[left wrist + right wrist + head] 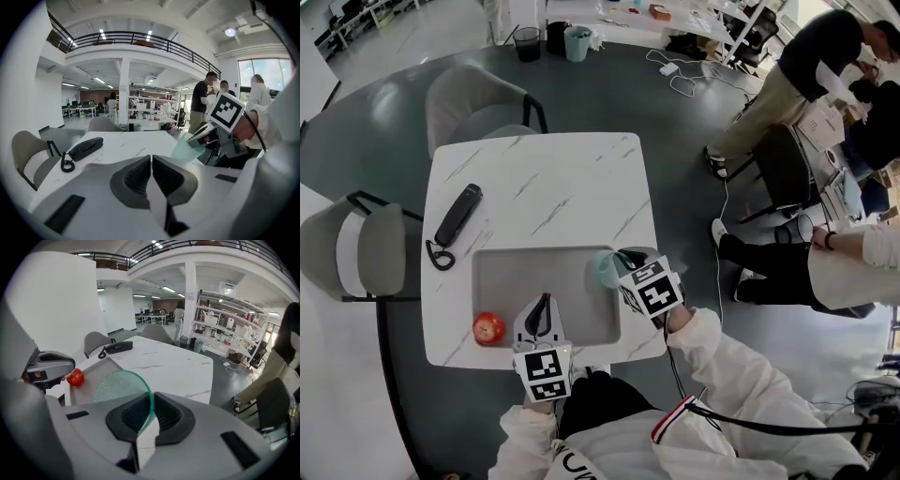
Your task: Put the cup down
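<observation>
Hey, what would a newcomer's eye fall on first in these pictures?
The see-through green cup, pinched by its rim in the right gripper at the right end of the grey tray. Next, the red apple at that tray's near left corner and the black phone handset on the white marble table; the left gripper is shut and empty.

On the table [562,178] a tray [534,277] has telephone [457,216] behind-left, apple [488,328] at near-left corner, cup [605,270] over right edge.
</observation>
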{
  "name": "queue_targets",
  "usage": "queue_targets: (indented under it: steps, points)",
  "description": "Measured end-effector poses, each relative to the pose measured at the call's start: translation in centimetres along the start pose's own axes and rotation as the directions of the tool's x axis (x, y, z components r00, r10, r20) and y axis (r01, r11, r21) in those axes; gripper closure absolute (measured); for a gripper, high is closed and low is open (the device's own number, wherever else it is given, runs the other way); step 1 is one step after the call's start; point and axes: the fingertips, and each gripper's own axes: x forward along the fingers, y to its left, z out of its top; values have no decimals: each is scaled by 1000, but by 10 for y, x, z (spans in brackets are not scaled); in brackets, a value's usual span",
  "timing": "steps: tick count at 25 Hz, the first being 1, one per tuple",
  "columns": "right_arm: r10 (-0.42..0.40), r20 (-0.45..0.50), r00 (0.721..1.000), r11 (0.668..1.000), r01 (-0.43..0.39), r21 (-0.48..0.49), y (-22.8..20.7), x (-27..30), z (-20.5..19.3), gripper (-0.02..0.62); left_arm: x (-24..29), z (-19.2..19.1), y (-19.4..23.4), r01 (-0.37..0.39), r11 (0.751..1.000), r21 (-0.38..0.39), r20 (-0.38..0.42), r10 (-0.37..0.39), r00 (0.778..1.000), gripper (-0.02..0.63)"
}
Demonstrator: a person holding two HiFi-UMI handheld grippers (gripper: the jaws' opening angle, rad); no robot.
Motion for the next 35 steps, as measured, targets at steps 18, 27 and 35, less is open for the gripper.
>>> queue_targets:
  steps: [18, 27, 35]
  points:
    - [19, -165, 986, 995, -34, -93, -8, 47, -10, 568, 28, -4, -4, 18, 1000, -3, -23, -18, 1000, 583]
    - [26, -226, 974, 994, -49, -95, -12, 53, -14, 569, 32, -4, -5, 18, 1000, -8, -29, -18, 999, 583]
    - [62, -252, 966, 992, -88, -93, -13, 61, -12, 568, 33, -3, -7, 11, 1000, -17, -26, -11, 1000, 583]
